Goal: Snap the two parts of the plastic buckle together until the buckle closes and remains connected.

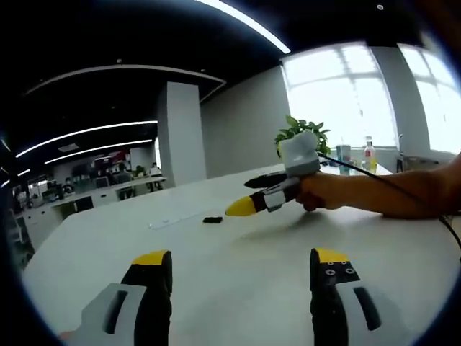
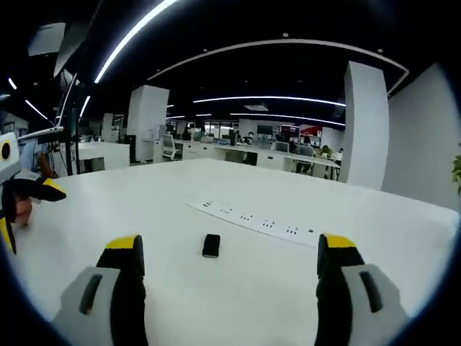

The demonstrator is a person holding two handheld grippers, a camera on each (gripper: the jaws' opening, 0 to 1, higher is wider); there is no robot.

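Black plastic buckle (image 2: 211,245) lies flat on white bench (image 2: 216,303), just before white power strip (image 2: 252,218). Right gripper (image 2: 230,249) jaws wide apart, empty, buckle between them ahead. Left gripper (image 1: 241,256) jaws apart, empty.

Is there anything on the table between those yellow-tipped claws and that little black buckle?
Nothing visible. In the right gripper view, bare white table lies between the open right gripper and the buckle. A strip of sockets lies beyond it.
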